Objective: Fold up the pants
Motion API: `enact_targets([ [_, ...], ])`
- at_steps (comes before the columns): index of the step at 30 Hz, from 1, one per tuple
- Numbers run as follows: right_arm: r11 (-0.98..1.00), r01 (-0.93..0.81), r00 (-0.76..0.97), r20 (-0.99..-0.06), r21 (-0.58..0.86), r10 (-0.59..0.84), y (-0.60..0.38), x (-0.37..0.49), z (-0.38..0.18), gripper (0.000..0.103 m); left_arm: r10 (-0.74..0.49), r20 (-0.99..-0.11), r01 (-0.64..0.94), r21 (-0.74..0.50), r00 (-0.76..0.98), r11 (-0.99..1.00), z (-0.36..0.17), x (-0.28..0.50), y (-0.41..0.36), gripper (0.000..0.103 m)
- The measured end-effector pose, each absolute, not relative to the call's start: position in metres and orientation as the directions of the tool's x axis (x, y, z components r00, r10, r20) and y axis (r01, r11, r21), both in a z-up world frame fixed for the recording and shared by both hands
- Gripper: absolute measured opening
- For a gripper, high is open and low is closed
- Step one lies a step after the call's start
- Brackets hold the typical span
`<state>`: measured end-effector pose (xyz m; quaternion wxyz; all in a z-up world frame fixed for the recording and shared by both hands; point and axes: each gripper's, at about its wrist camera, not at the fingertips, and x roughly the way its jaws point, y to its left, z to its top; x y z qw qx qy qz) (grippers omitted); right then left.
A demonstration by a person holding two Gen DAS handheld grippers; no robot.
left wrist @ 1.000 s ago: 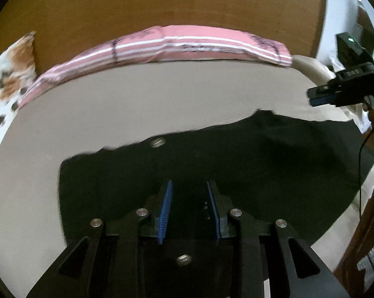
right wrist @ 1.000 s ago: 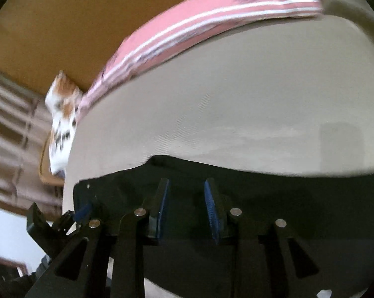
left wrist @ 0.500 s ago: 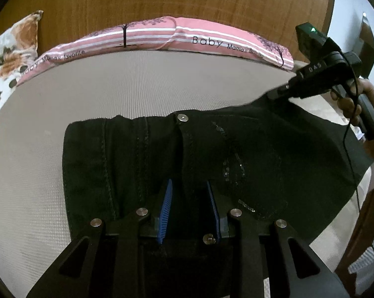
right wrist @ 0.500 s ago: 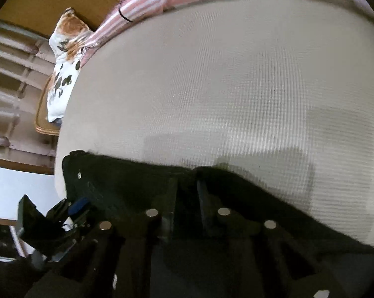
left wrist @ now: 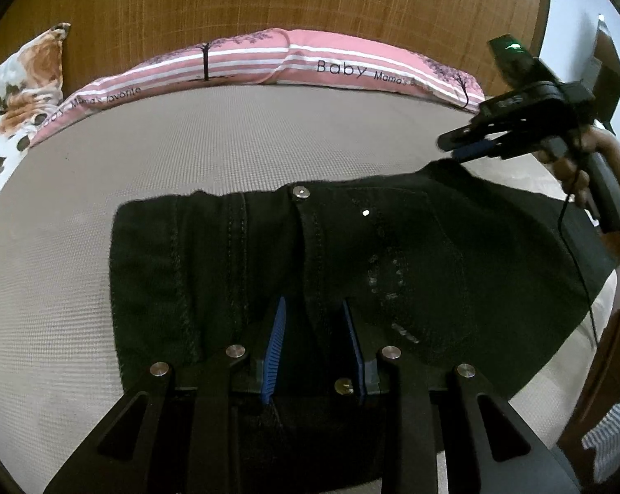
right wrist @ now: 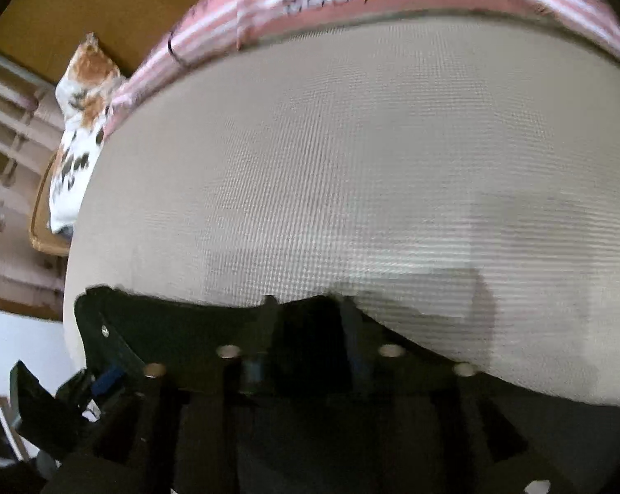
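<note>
Black jeans: flat on bed, waistband ahead of grippers, ready for folding.
Left hand-held gripper: partly open; fabric between pads, grip uncertain.
Right hand-held gripper: just opened, above waistband corner, apparently releasing.

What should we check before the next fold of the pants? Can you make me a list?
1. Pants flat on the bed: not ok; the far right corner peaks up.
2. Left tool pinching cloth: cannot tell; cloth sits between its pads.
3. Right tool not pinching: ok; its jaws have just been opening, with the pants corner between them.
4. Waist button showing: ok.
5. Bare bed beyond the pants, up to the pink pillow: ok.
</note>
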<state>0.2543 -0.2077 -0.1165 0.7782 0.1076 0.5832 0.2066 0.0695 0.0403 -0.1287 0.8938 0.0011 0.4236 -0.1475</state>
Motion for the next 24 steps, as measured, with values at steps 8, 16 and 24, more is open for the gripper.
enact_targets([
  [8,0.913,-0.176,0.284,-0.869,0.367,0.404,-0.238,0.194,-0.089,0.038,-0.313,-0.727,0.344,-0.113,0.611,0.932,-0.102,0.055,0.016,0.034],
  [16,0.981,-0.093,0.323,-0.927,0.169,0.190,-0.249,0.174,-0.128,0.037,-0.276,-0.800,0.390,-0.057,0.533,0.919,-0.124,0.049,0.004,0.034],
  [24,0.969,-0.040,0.421,-0.875,0.244,0.238,-0.278,0.162,-0.112,0.038,-0.314,-0.764,0.404,-0.077,0.563,0.911,-0.091,0.058,-0.014,0.039],
])
